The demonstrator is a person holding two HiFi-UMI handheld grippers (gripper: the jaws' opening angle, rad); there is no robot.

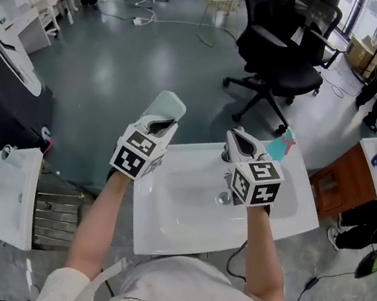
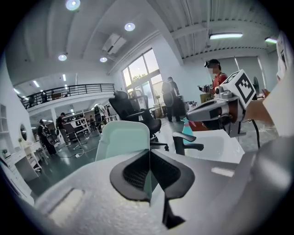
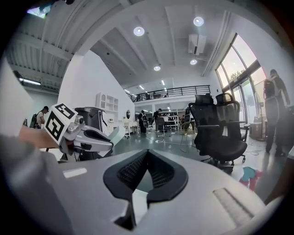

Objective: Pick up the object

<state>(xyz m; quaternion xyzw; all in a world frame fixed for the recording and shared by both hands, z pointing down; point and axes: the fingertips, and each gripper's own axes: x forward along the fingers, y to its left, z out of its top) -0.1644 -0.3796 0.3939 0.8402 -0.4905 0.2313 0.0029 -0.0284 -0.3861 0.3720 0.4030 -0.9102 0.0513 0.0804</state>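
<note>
A thin pale-green panel with rounded corners (image 1: 165, 105) (image 2: 123, 139) sticks up beyond my left gripper (image 1: 160, 126) (image 2: 149, 155), whose jaws are shut on its lower edge. It hangs over the far left edge of a white washbasin (image 1: 177, 222). My right gripper (image 1: 236, 142) (image 3: 147, 157) hovers over the basin's far side, next to the black tap (image 2: 183, 141). Its pads meet at the tips, with nothing between them. Each gripper shows in the other's view: the right gripper (image 2: 205, 111) and the left gripper (image 3: 97, 139).
A teal and pink object (image 1: 281, 145) lies at the basin's far right corner. A black office chair (image 1: 283, 48) stands on the grey floor beyond. Another white basin (image 1: 5, 188) sits at the left, a wooden cabinet (image 1: 343, 179) at the right. People stand in the background.
</note>
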